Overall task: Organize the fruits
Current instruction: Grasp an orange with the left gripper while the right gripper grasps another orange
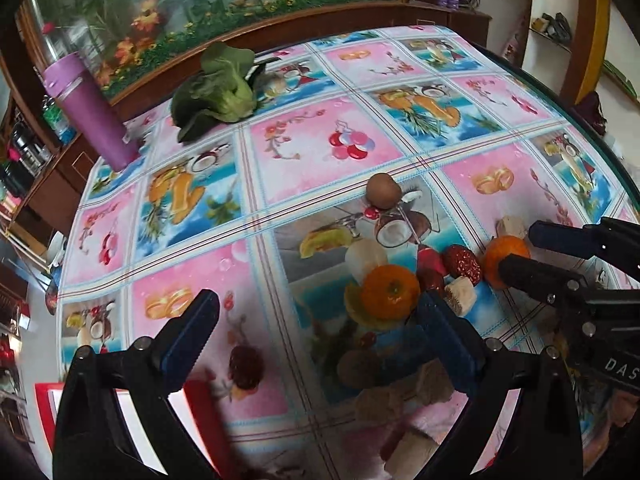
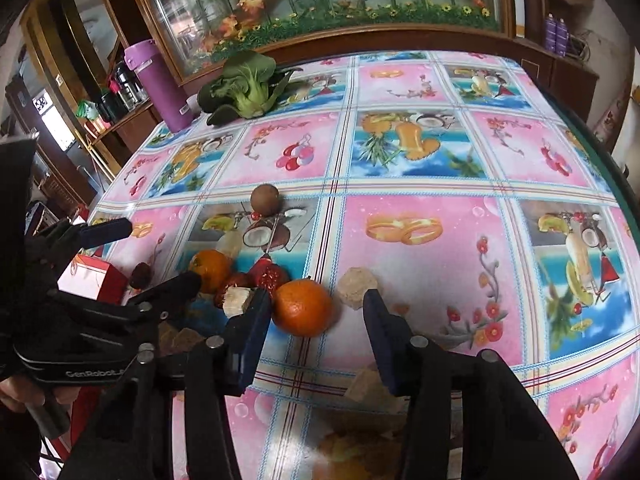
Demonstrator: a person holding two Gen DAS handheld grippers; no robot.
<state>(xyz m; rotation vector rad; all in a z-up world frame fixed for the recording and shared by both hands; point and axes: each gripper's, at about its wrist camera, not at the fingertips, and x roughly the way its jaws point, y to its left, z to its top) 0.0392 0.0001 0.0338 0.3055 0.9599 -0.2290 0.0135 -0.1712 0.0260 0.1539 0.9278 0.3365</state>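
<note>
**Closing in on the right-hand orange**

Lining up: right gripper is spread wide and empty, fingers to either side of an orange on the table. The orange lies straight ahead in the gap, nearer the left finger than the right one; no contact visible. It is round, so no long axis to match; the approach only needs centring slightly leftward.

Left gripper is also spread wide, holding nothing. A second orange sits ahead of it, toward its right finger, not between the fingers.

Close around both oranges: red dates, pale cut chunks. A kiwi lies apart, farther out. A red box at the table's left edge is probably the destination.

Judgement: right hand is clearly better placed for the first orange. Risk: the left finger nudging the chunk beside it on closing.
</note>
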